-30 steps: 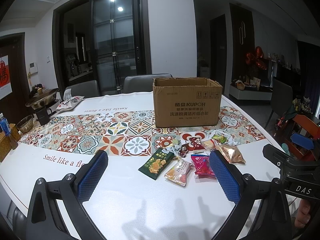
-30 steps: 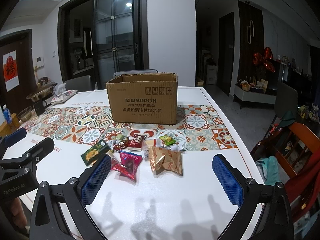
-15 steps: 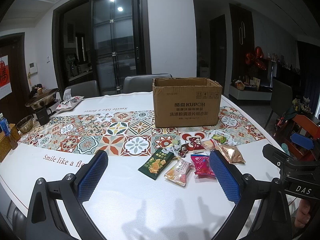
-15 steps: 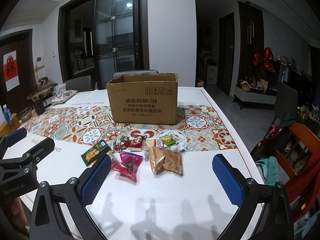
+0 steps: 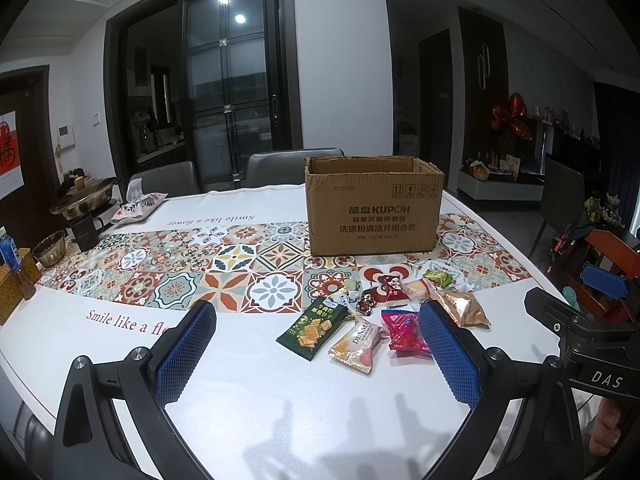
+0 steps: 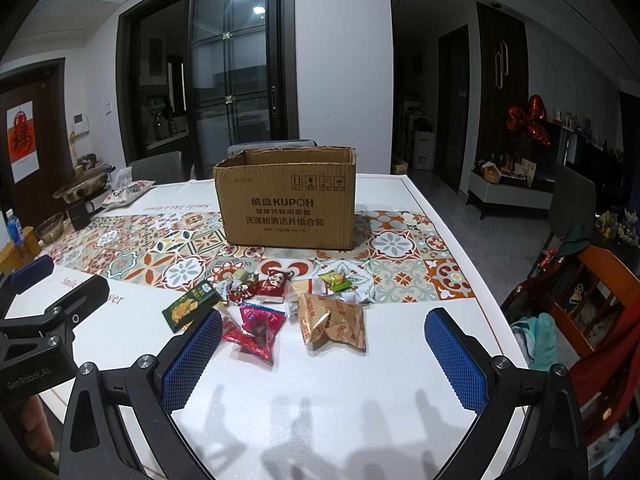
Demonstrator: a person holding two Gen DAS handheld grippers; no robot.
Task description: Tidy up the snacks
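Observation:
An open brown cardboard box (image 5: 374, 206) stands on the tiled table runner; it also shows in the right wrist view (image 6: 286, 202). Several snack packets lie in front of it: a green cracker pack (image 5: 314, 326), a pink-orange pack (image 5: 356, 346), a magenta pack (image 5: 402, 330) and a gold pack (image 5: 462, 306). In the right wrist view the gold pack (image 6: 334, 322) and the magenta pack (image 6: 260, 328) lie nearest. My left gripper (image 5: 316, 354) is open and empty above the near table. My right gripper (image 6: 324, 358) is open and empty, short of the packets.
The white table (image 5: 280, 412) carries a pot (image 5: 86, 200), a black mug (image 5: 84, 234), a glass bowl (image 5: 50, 242) and a tissue pack (image 5: 138, 208) at the far left. Grey chairs (image 5: 280, 166) stand behind it. An orange chair (image 6: 596, 288) with clothes stands at the right.

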